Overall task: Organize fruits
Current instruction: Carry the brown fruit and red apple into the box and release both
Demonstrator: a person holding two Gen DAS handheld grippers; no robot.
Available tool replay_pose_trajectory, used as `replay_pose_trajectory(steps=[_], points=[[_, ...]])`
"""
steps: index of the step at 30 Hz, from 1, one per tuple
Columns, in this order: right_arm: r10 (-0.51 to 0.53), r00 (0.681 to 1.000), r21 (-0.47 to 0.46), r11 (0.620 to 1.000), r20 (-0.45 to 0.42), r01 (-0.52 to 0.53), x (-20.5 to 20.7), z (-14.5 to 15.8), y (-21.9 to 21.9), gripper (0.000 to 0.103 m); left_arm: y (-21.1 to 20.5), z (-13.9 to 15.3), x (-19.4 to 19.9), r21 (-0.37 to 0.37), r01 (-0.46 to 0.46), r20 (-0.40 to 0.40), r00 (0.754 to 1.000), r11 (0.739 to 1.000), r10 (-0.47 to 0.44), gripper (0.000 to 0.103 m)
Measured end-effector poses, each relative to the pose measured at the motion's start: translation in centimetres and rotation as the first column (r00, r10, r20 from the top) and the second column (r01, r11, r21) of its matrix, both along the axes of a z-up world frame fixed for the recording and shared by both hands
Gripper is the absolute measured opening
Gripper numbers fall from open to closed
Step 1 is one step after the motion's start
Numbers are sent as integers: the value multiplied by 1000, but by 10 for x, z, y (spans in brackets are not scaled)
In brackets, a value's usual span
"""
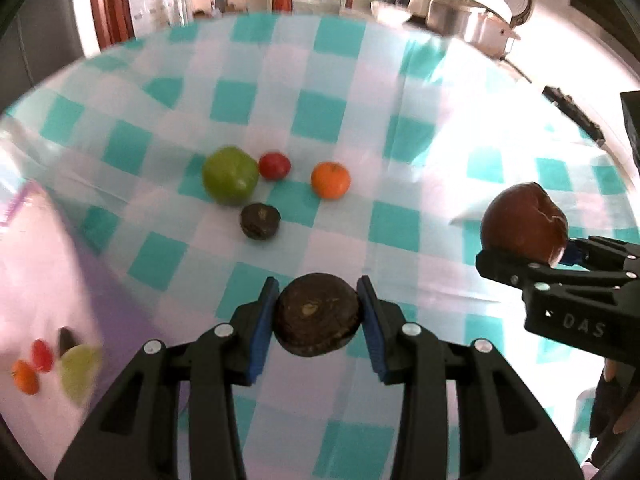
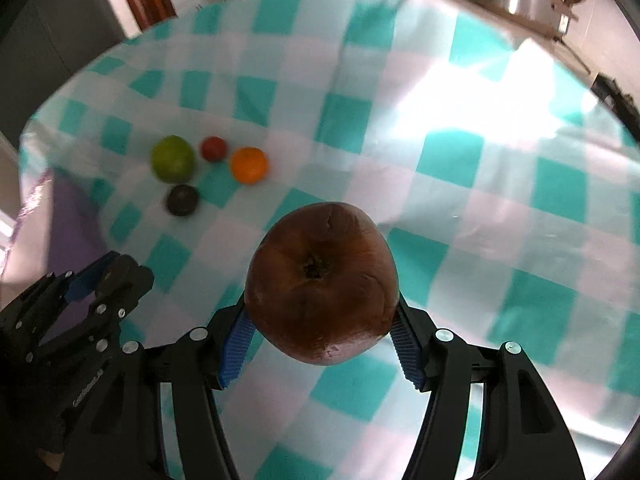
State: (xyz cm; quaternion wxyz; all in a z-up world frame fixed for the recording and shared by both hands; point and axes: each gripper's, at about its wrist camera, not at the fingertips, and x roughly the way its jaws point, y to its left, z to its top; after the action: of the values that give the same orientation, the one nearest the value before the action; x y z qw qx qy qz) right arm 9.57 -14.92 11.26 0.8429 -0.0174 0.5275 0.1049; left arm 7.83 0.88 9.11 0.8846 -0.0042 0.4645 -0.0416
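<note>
Purple mat (image 1: 100,280): lies at the far left of the checked tablecloth (image 1: 400,216), its near part blurred, with small fruit shapes showing on it.
Green fruit (image 1: 230,175): rests on the cloth, touching or just beside the red fruit (image 1: 274,165).
Small dark fruit (image 1: 260,221): sits on the cloth just in front of the green and red ones.
Orange fruit (image 1: 331,179): sits to the right of the red one, apart from it.
Left gripper (image 1: 318,314): blue pads (image 1: 264,320) clenched on a flat dark round fruit (image 1: 318,314), held above the cloth.
Right gripper (image 2: 320,324): fingers clamped on a large reddish-brown fruit (image 2: 322,280), stem pit facing the camera, raised over the cloth to the right of the left gripper.
Pots (image 1: 468,12): stand beyond the far right edge of the table.
</note>
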Motion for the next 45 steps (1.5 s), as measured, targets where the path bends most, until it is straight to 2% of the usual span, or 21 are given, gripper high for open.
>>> replay_pose_trajectory(steps=[3, 4, 8, 11, 16, 23, 31, 36, 45], points=[[30, 999, 10, 999, 37, -30, -22, 28, -2, 61, -1, 30, -20, 4, -10, 44, 999, 1000, 10, 41], [43, 998, 12, 999, 56, -44, -31, 41, -3, 61, -2, 53, -26, 10, -9, 69, 998, 1000, 9, 41], [91, 989, 9, 996, 113, -92, -55, 82, -3, 61, 2, 104, -48, 27, -13, 159, 987, 1000, 9, 41], [135, 979, -1, 991, 153, -136, -75, 115, -3, 61, 9, 142, -73, 8, -37, 209, 977, 999, 35, 41], [179, 960, 2, 983, 214, -184, -108, 159, -7, 61, 20, 177, -110, -27, -58, 240, 969, 998, 62, 41], [241, 925, -35, 970, 294, -242, -149, 197, -8, 61, 21, 190, -144, -43, -57, 259, 963, 997, 67, 41], [279, 890, -54, 959, 360, -278, -189, 222, -19, 61, 14, 206, -178, -46, -4, 286, 958, 999, 17, 41], [283, 880, -76, 958, 382, -275, -214, 223, -31, 61, 23, 214, -200, -57, 8, 310, 951, 998, 10, 41], [258, 902, -73, 966, 347, -248, -238, 204, -43, 61, 49, 208, -227, -50, -23, 299, 954, 998, 37, 41]])
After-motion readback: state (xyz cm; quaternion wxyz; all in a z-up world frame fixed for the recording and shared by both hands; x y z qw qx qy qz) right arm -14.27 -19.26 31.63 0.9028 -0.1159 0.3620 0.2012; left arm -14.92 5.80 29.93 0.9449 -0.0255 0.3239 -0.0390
